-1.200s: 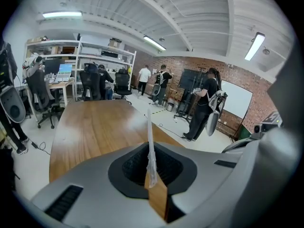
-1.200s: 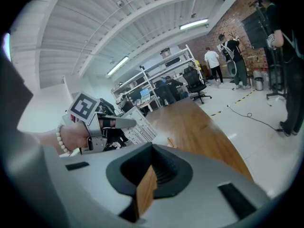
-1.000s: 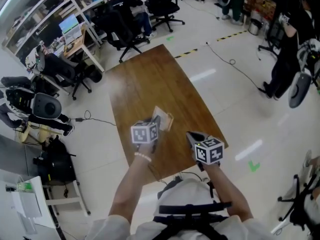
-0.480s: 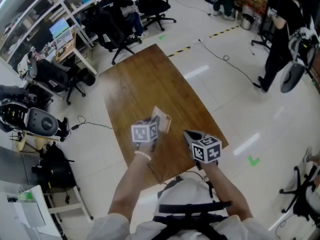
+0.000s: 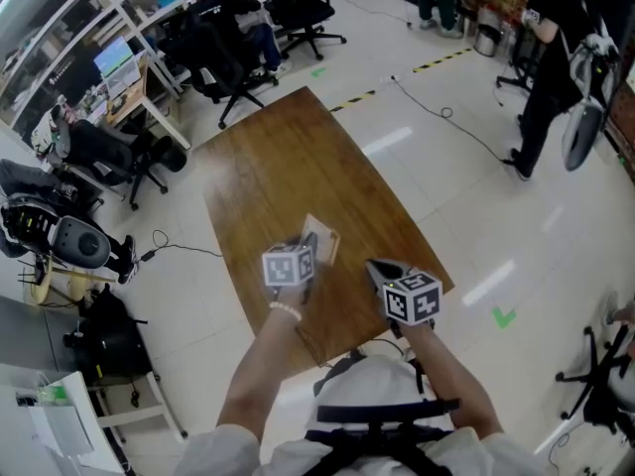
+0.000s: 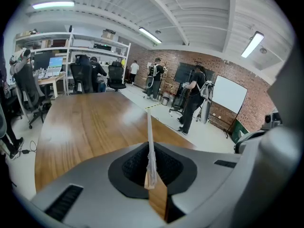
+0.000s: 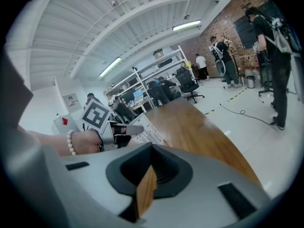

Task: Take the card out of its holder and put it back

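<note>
Nothing much has moved since the earlier frame: the 2 tools sit at almost the same spots over the worktop's (image 5: pixel 288 157) near end, while the whole head view has slid a little and the person in black (image 5: pixel 552 58) beyond the worktop's far right corner now stands nearer the picture's top edge.

The left tool (image 5: pixel 311 242) is clenched on the card holder (image 5: pixel 325 236), a thin pale sleeve held above the near half of the worktop, toward its right edge. In the left gripper view the holder runs edge-on up from between the pressed jaws, its clear rim standing against the wood. Whether the card is inside it cannot be told.

The right tool (image 5: pixel 376 267) hangs over the worktop's near right corner, apart from the holder. Its jaws are drawn together with nothing between them; only a sliver of the wood shows through.

Black office chairs (image 5: pixel 298 8) stand on the floor past the worktop's far end.
</note>
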`<state>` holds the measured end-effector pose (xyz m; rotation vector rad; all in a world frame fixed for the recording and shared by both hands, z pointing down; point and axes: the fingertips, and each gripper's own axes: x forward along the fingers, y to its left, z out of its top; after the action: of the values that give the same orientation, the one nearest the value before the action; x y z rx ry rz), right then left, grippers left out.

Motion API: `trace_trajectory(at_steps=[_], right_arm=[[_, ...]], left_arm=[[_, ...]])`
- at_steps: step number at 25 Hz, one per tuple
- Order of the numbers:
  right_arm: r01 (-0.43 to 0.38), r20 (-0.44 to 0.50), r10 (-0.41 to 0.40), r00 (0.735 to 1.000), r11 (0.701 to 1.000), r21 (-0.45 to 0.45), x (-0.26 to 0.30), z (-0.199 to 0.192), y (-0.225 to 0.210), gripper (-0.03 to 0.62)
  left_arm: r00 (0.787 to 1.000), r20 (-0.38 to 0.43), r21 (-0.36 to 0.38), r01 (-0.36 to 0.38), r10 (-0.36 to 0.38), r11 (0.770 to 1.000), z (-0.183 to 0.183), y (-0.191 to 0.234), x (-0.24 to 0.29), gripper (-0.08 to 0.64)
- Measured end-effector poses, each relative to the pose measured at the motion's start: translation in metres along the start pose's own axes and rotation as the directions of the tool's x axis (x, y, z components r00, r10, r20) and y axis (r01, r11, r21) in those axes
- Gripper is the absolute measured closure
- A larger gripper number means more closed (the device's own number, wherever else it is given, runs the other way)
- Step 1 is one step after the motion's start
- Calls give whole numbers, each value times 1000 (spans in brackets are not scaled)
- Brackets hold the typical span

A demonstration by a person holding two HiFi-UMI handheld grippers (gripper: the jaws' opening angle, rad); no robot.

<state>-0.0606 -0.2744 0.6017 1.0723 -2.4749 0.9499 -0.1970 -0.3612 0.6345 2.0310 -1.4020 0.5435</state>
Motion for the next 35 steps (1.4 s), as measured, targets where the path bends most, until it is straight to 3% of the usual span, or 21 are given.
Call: trace_trajectory(at_steps=[21,35], right_arm=[[-1,7,0,1000,1000,11,1,1,-7,584],[15,5,-15,1000,999,33,1,0,-18,584]], left_arm=[[1000,-3,8,-14,14,1000,-6,2,7,546],[998,-64,39,-12,15,999,-21,0,28,548]])
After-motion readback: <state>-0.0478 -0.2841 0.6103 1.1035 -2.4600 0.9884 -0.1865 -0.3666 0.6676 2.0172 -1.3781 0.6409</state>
